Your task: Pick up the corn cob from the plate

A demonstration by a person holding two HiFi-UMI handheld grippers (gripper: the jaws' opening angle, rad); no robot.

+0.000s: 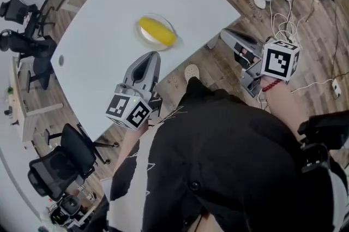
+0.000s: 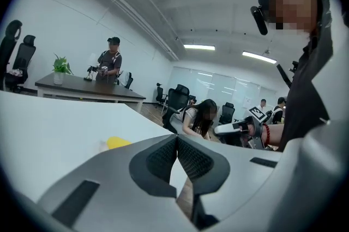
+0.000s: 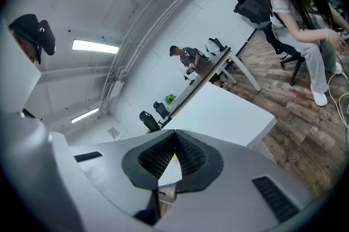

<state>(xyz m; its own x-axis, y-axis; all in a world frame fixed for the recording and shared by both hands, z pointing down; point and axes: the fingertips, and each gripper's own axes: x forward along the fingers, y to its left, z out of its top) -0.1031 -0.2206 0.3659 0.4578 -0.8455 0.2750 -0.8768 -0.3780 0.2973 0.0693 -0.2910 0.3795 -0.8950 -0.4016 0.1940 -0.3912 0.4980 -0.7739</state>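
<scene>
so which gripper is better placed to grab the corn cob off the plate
Left, likely. The left gripper is over the table, pointing at the corn cob on the plate; the right gripper is off the table's edge. Both have shut jaws.

Matt white table [image 1: 98, 34], wood-plank floor [image 1: 218, 70], ribbed gripper pads [image 2: 163, 157].

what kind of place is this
Most likely an open-plan office or lab workspace. Black swivel office chairs stand beside a large white table, a long dark desk bears a potted plant, and strip lights run along the ceiling.
</scene>
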